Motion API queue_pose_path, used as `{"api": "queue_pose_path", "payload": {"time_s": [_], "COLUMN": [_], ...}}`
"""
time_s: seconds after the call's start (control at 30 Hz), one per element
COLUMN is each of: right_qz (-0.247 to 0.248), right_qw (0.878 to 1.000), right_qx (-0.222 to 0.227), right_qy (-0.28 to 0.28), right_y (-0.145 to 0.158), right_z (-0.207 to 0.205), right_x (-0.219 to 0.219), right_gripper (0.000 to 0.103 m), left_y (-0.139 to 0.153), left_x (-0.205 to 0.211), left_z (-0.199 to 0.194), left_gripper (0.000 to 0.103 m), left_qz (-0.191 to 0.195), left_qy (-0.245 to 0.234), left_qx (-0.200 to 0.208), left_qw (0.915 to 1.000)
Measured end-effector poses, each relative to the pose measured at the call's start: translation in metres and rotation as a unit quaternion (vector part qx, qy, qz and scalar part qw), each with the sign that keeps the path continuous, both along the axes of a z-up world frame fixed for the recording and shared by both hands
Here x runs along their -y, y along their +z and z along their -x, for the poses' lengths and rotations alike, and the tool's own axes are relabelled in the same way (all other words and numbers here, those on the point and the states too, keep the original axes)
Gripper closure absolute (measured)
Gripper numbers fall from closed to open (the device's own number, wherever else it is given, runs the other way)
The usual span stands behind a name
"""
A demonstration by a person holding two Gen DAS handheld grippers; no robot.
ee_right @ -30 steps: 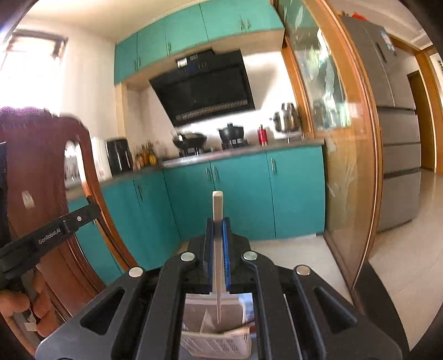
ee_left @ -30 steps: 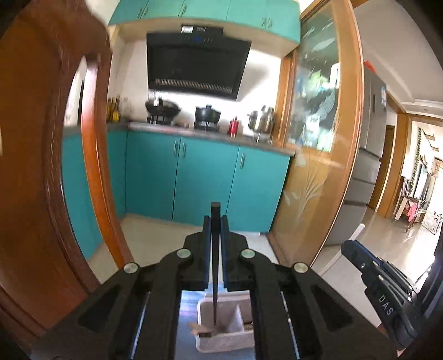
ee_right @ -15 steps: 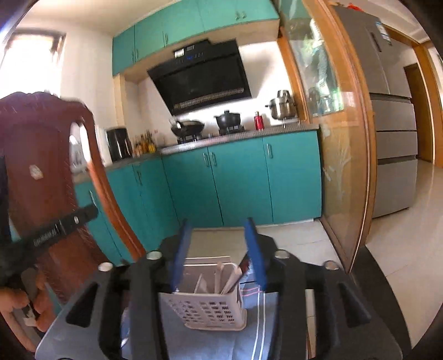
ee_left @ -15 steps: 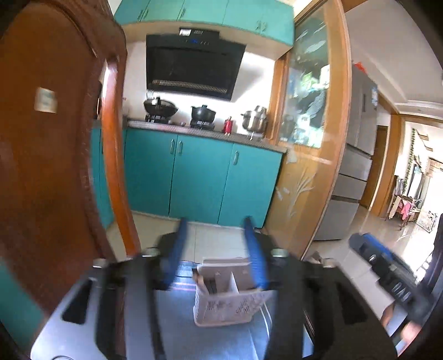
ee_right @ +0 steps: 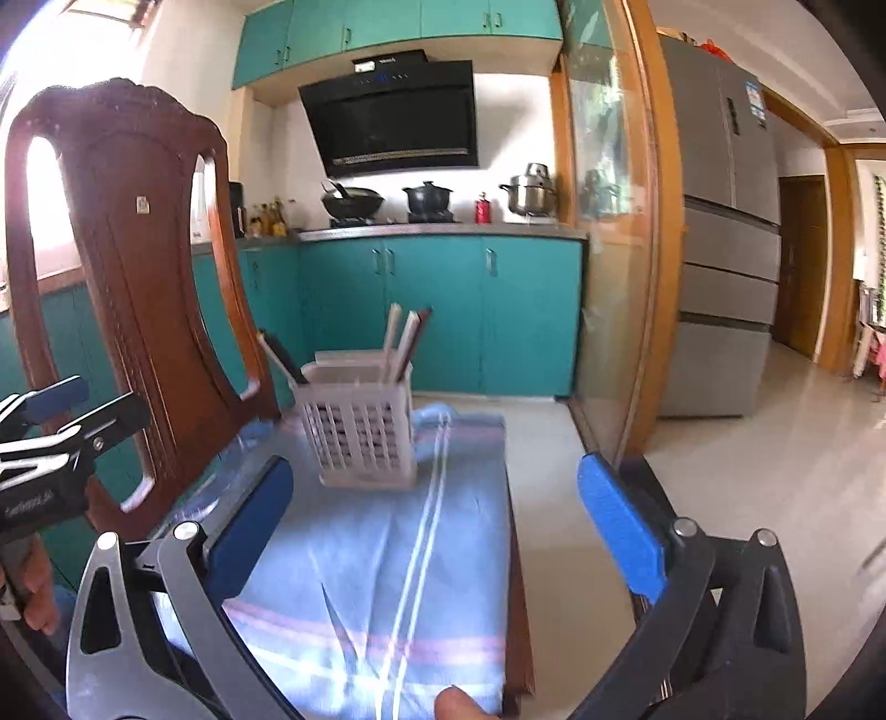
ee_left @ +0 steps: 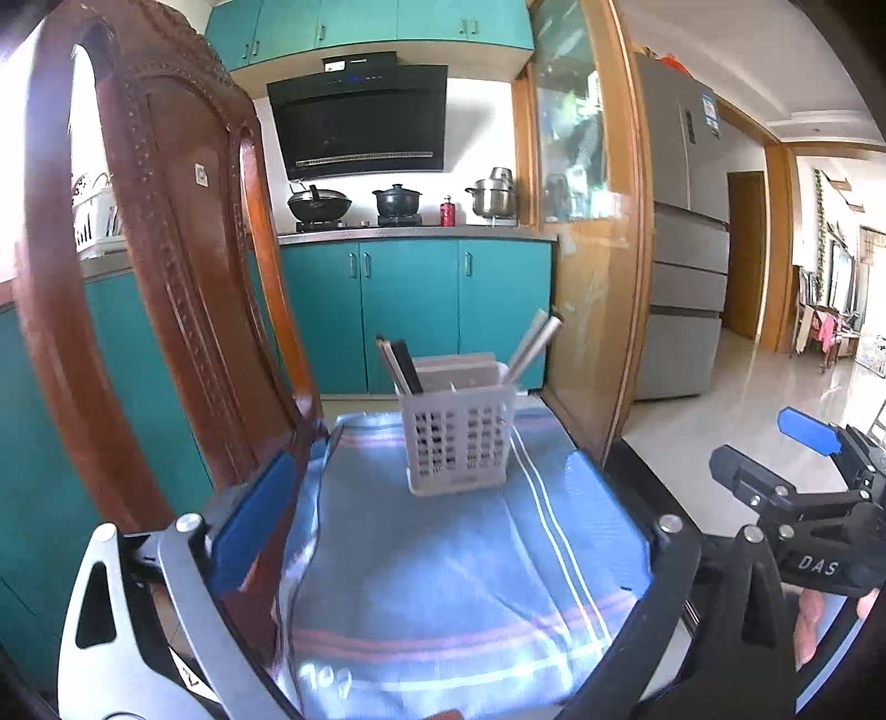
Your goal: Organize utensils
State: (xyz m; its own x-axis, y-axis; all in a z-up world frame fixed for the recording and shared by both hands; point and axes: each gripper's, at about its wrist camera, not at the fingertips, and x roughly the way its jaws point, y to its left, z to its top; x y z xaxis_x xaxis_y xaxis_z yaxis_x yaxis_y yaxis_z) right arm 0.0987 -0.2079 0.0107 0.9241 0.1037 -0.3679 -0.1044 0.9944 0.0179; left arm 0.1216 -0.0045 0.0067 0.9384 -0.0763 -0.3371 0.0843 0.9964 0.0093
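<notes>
Utensils (ee_left: 407, 365), about four, stand in one basket (ee_left: 459, 437); both claws empty.

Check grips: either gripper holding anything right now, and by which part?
Nothing held. Left gripper and right gripper both stand open and empty; the utensils sit upright in the white caddy.

light: bright daylight, window (ee_right: 33, 33) blown out upper left of the tongs
glare: sheen on floor (ee_left: 747, 399) right of tongs, glass door (ee_right: 609, 277) reflective
blur: slight smear near frame bottom
distortion: strong fisheye, dark vignette corners
</notes>
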Motion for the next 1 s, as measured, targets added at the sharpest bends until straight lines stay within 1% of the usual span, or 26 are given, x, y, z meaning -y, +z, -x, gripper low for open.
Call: {"api": "queue_pose_path", "payload": {"time_s": [0.13,0.33,0.6,1.0], "right_qz": [0.011,0.018,0.045,0.051], "right_qw": [1.000,1.000,0.999,0.999], "right_qx": [-0.001,0.007,0.009,0.006], "right_qy": [-0.010,-0.020,-0.013,-0.015], "right_y": [-0.003,0.001,0.001,0.001], "right_z": [0.020,0.041,0.050,0.046], "right_x": [-0.002,-0.006,-0.019,-0.025], "right_gripper": [0.003,0.003,0.003,0.003], "left_y": [-0.005,-0.002,0.002,-0.002], "left_x": [-0.002,-0.003,-0.008,-0.021], "left_z": [0.024,0.043,0.050,0.046], "left_gripper": [0.003,0.003,0.003,0.003], "left_qz": [0.012,0.005,0.001,0.013], "left_qy": [-0.009,-0.003,0.002,0.009], "left_qx": [-0.011,-0.006,-0.006,-0.013], "left_qw": [0.9998,1.0000,1.0000,0.9998]}}
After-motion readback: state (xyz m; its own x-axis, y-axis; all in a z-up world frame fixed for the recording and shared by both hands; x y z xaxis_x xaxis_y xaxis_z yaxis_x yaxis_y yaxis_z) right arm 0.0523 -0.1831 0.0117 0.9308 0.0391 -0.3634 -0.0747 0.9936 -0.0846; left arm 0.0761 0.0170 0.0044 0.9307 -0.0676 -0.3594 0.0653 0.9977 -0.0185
